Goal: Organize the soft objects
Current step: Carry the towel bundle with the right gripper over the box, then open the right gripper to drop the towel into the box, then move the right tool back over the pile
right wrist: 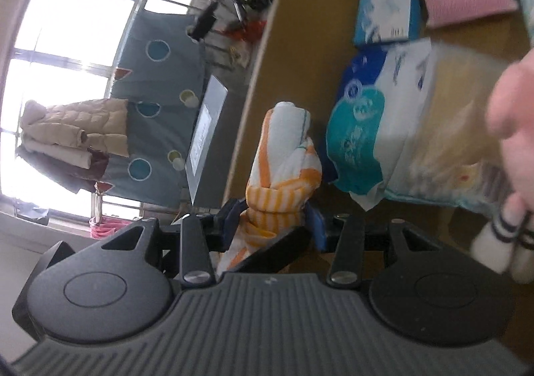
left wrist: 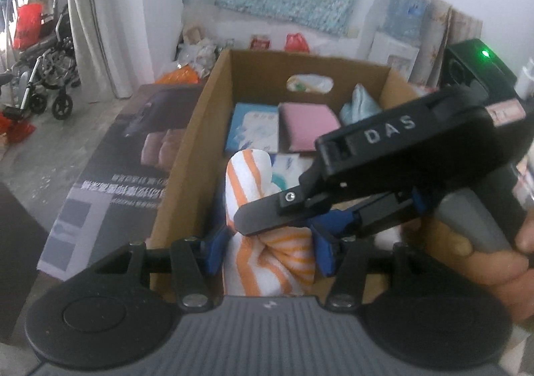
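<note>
Here, in the left wrist view, the left tool has its blue pads on both sides of one orange-and-white striped towel, which sits inside one open cardboard box. The right tool, marked "DAS", pinches the same towel from the side. The box also holds one pink folded cloth and one blue packet; its print is unreadable.

In the right wrist view, the right tool clamps the towel. One white-and-teal soft pack lies just beside it. A hand shows at the right.
</note>
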Available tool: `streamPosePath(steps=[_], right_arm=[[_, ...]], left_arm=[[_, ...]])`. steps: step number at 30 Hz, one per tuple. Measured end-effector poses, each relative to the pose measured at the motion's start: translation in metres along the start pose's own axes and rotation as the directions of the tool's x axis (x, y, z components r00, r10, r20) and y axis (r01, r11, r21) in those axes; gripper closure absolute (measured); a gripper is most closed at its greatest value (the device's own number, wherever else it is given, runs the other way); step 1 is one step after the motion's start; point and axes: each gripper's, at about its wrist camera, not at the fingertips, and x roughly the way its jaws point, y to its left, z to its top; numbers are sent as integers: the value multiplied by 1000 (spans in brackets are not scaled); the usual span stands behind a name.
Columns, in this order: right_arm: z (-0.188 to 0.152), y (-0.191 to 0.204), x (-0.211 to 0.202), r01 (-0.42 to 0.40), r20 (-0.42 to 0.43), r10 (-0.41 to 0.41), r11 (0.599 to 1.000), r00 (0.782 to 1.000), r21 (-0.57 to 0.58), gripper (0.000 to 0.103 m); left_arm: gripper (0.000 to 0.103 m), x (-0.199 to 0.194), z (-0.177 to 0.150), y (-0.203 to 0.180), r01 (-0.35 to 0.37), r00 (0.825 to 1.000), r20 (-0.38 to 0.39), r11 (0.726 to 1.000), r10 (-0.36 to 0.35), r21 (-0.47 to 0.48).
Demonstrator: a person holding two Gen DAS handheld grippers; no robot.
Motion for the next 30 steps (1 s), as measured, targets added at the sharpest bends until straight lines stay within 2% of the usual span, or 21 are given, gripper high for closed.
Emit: streamPosePath(steps=[5, 8, 11, 16, 20, 24, 27, 30], right_arm=[[1, -15, 23, 23, -79, -19, 998, 997, 55, 57], [1, -23, 34, 20, -122, -9, 996, 992, 89, 52], [0, -22, 34, 27, -110, -18, 996, 994, 84, 42], [1, -11, 13, 15, -53, -13, 999, 999, 37, 36], [-5, 5, -33, -30, 21, 31, 999, 999, -16, 27], [-27, 9, -107, -97, 142, 109, 991, 984, -89, 18], [-55, 0, -171, -125, 252, 154, 984, 955, -128, 12], [-93, -20, -238, -94, 392, 145, 985, 908, -145, 8]], left_arm=[[35, -10, -14, 10, -16, 1000, -12, 1000, 16, 23], [34, -12, -15, 14, -20, 1000, -6, 1000, 20, 18], [32, -18, -15, 17, -15, 1000, 12, 1000, 15, -3], [22, -38, -14, 18, -1, 996, 88, 1000, 4, -29], [15, -63, -17, 3, 9, 985, 175, 1000, -7, -12], [8, -85, -24, -26, 67, 962, 263, 997, -73, 32], [5, -91, -31, -59, 158, 936, 302, 983, -178, 90], [4, -90, -37, -96, 264, 901, 310, 951, -302, 159]])
